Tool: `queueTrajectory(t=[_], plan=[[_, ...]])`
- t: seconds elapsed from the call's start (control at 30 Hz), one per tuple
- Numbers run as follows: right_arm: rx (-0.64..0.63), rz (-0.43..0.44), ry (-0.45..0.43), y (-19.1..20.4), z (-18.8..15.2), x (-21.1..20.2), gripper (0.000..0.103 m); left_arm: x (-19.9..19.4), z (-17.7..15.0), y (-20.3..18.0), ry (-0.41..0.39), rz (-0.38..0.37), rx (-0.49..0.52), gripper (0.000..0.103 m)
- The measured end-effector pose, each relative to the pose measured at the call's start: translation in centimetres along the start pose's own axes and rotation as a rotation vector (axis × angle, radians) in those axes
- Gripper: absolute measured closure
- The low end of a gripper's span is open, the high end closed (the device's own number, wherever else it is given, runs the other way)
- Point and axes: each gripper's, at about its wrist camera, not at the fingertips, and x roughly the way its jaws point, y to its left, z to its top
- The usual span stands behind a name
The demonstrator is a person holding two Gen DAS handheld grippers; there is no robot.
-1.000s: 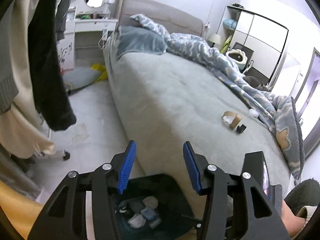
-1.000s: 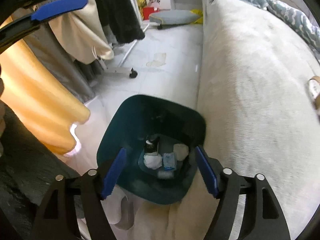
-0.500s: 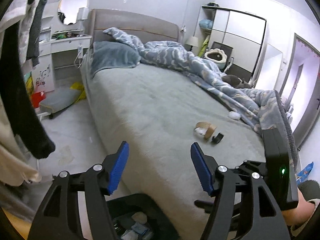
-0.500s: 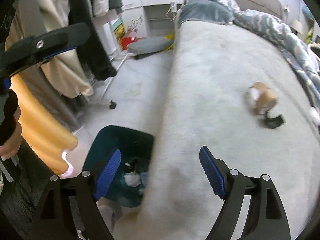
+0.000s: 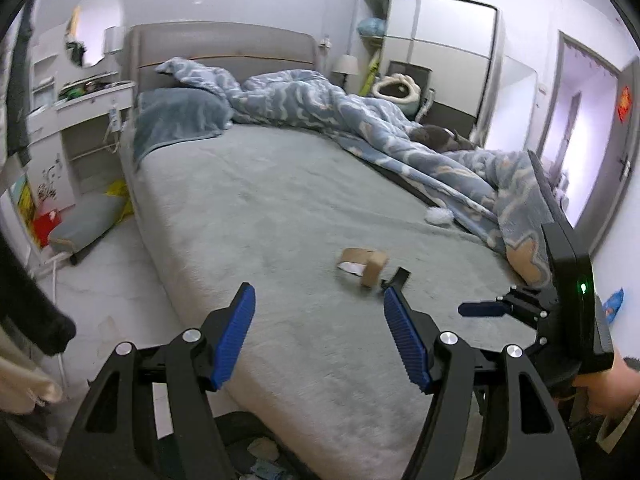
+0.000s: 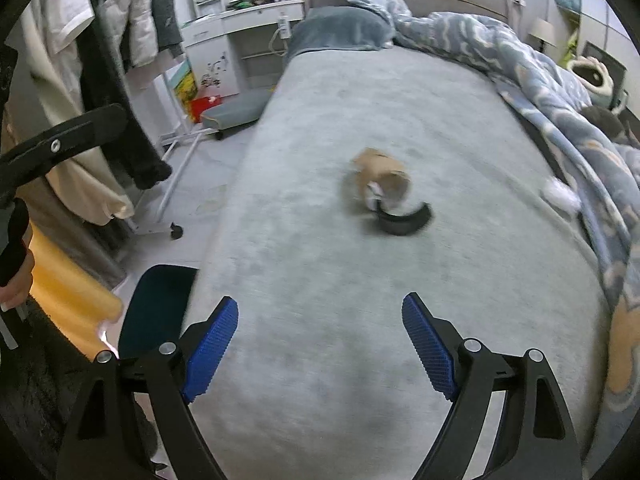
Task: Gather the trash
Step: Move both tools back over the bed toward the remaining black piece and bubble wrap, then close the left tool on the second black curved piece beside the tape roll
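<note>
A brown cardboard tape roll [image 5: 365,265] with white scrap inside lies on the grey bed [image 5: 260,216], beside a small black piece [image 5: 397,276]. A white tissue ball [image 5: 439,216] lies by the quilt. In the right wrist view the roll [image 6: 382,178], black piece [image 6: 404,219] and tissue [image 6: 562,196] lie ahead of the fingers. My left gripper [image 5: 320,338] is open and empty over the bed edge. My right gripper [image 6: 320,346] is open and empty above the bed, also visible in the left wrist view [image 5: 568,304]. The dark teal trash bin [image 6: 154,312] stands on the floor by the bed.
A blue patterned quilt [image 5: 360,120] is bunched along the far side of the bed. A clothes rack [image 6: 120,80] with hanging coats stands left. A floor cushion [image 5: 86,220] and dressing table [image 5: 80,120] are at the head end. A wardrobe [image 5: 440,60] is behind.
Both grippers have lifted from over the trash bin and swung toward the bed. The tape roll and black piece are now nearer and centred; the bin has dropped to the frame edges.
</note>
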Motion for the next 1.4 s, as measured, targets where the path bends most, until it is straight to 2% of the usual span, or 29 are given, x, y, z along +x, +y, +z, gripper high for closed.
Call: queueTrajectory(t=[0.17,0.3,0.43,0.6,0.97,1.2,1.4], plan=[[0.023,-0.043,-0.009,-3.5,0.2,-0.4,0.017,2.6,0.3,-2.4,0.028,-0.016,0.083,0.033],[0.070,-0.064,-0.017,-6.8,0.3,-0.2,0.017,5.3,-0.2,-3.2,0.073,0.003,0.135,0.033],[0.128,-0.059,-0.033,-8.9,0.5,0.1,0.017,7.4,-0.2,-3.8,0.109,-0.008,0.141,0.033],[0.126,-0.057,-0.047,-10.0,1.4,0.3,0.017,9.6,0.0,-4.6,0.150,-0.064,0.091,0.034],[0.176,-0.061,-0.064,-13.8,2.5,1.2,0.017,13.4,-1.0,-6.1,0.238,-0.138,0.035,0.053],[0.207,-0.070,-0.071,-15.5,3.0,2.3,0.017,16.1,-1.2,-6.7,0.277,-0.151,0.003,0.060],[0.242,-0.082,-0.098,-17.0,3.7,2.4,0.017,17.6,-1.1,-6.8,0.294,-0.134,-0.011,0.060]])
